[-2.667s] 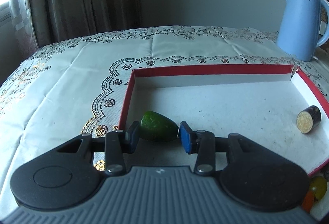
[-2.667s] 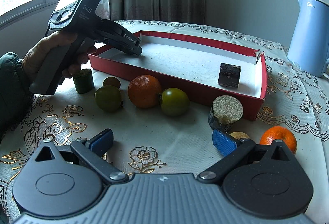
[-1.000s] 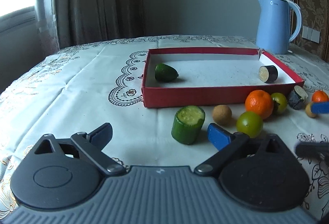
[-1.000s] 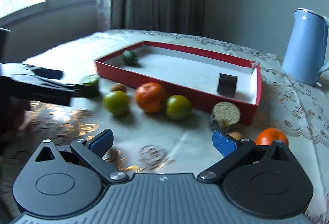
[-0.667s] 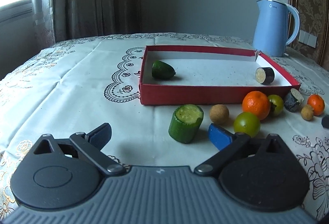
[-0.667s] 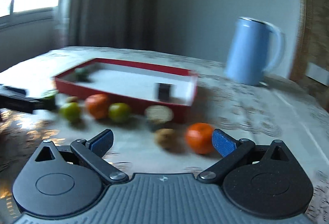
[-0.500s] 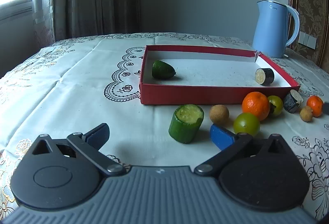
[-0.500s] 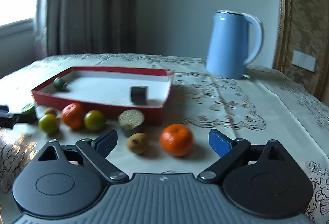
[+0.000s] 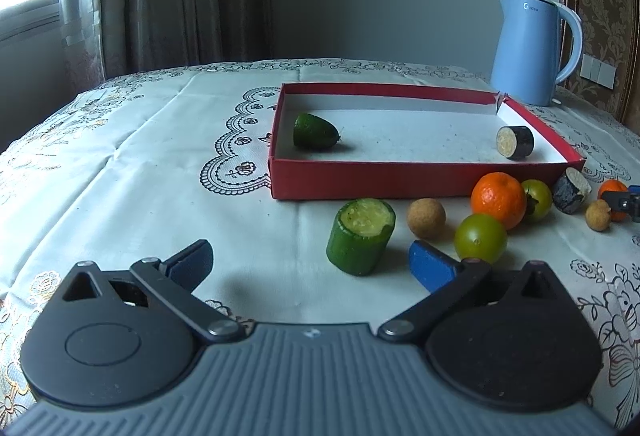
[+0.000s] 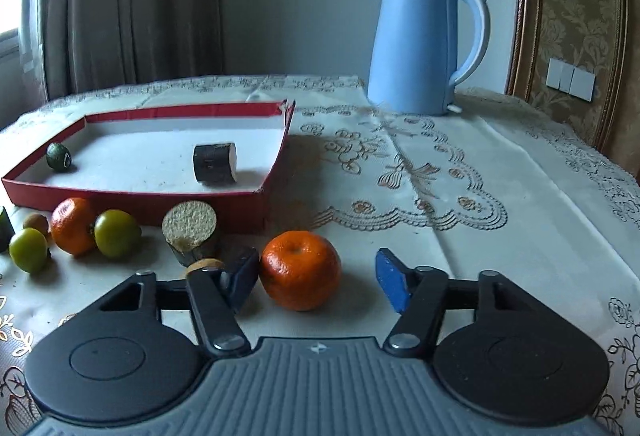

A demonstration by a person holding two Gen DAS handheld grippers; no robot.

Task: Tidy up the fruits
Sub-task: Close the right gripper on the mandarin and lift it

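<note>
Left wrist view: the left claw (image 9: 310,262) hangs wide open over the cloth-covered surface (image 9: 132,164), nothing between its pads. A cut cucumber piece (image 9: 361,236) stands upright just ahead of it. The red tray (image 9: 400,180) holds a green avocado (image 9: 314,131) at its left end and a dark eggplant slice (image 9: 515,142) at its right. In front of the tray lie a longan (image 9: 426,218), a green tomato (image 9: 480,238) and a tangerine (image 9: 498,199).

Right wrist view: the right claw (image 10: 318,278) has just been closing around an orange tangerine (image 10: 301,269) on the surface. Its left pad is at the fruit's side, while the right pad (image 10: 390,278) is still apart. A blue kettle (image 10: 424,44) stands behind.
</note>
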